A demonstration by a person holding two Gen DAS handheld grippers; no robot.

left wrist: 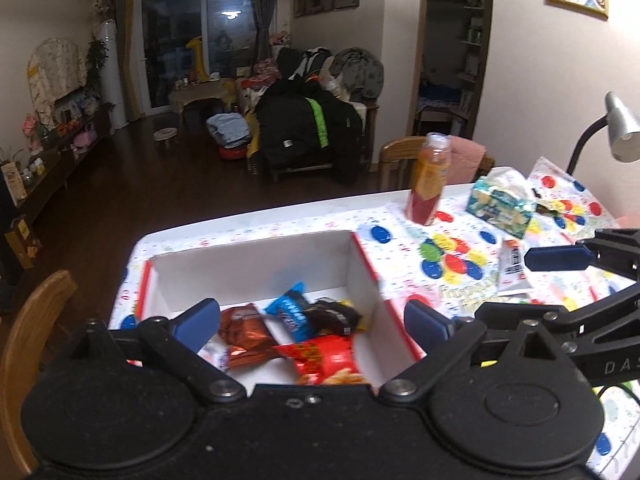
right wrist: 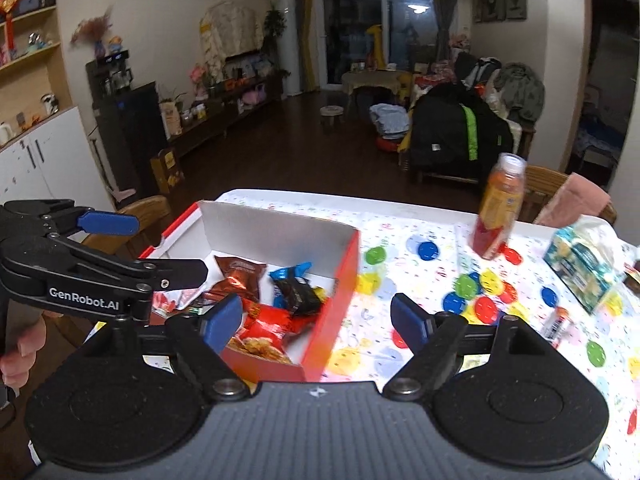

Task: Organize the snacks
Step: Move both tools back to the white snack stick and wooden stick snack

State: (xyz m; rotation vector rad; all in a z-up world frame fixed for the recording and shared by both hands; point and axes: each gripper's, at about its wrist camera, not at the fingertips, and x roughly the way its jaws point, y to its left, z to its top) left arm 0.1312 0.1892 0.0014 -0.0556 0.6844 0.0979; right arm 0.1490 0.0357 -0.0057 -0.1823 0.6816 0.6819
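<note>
Both wrist views: fingers (left wrist: 200, 320) wide apart, empty.

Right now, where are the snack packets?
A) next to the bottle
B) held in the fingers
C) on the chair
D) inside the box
D: the snack packets lie inside the box, apart from the bottle, and both pairs of fingers are open and empty.

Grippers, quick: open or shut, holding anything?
Left gripper: open, empty, above the snack box.
Right gripper: open, empty, over the box's right wall.
</note>
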